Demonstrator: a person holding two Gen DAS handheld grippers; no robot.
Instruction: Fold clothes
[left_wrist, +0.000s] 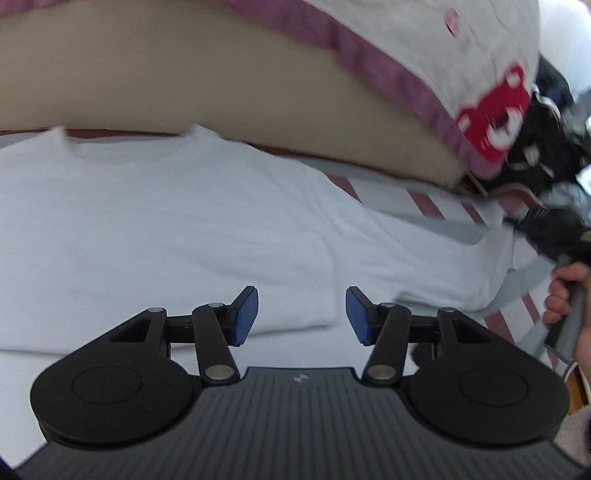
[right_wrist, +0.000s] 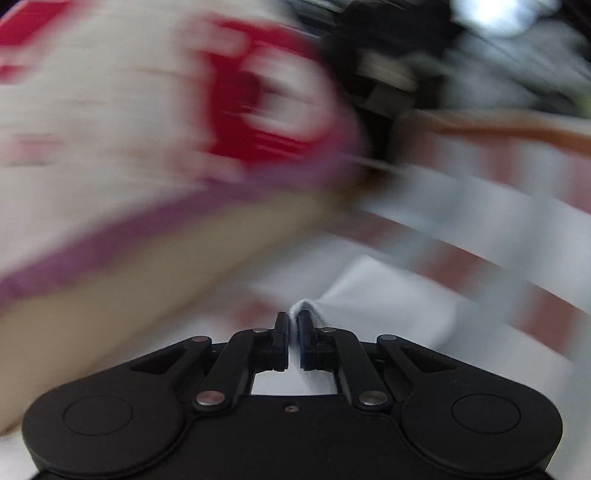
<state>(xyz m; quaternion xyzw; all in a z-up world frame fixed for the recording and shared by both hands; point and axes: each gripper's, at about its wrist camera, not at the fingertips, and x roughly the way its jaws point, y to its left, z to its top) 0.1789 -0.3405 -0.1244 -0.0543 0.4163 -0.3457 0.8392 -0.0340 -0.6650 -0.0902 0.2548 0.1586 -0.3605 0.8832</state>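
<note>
Tongs first: the left tongs (left_wrist: 302, 317) are released, blue pads spread wide above the white T-shirt (left_wrist: 177, 229), which lies flat across the middle of that frame on a striped red-and-grey bedsheet (left_wrist: 436, 201). Along the top runs a tan pillow (left_wrist: 192, 77) under a white blanket with a red print (left_wrist: 491, 114). Low centre in the blurred right view, the right tongs (right_wrist: 294, 332) are clenched on a fold of the T-shirt's edge (right_wrist: 388, 302). At the left view's right edge, a hand (left_wrist: 565, 295) grips a handle.
</note>
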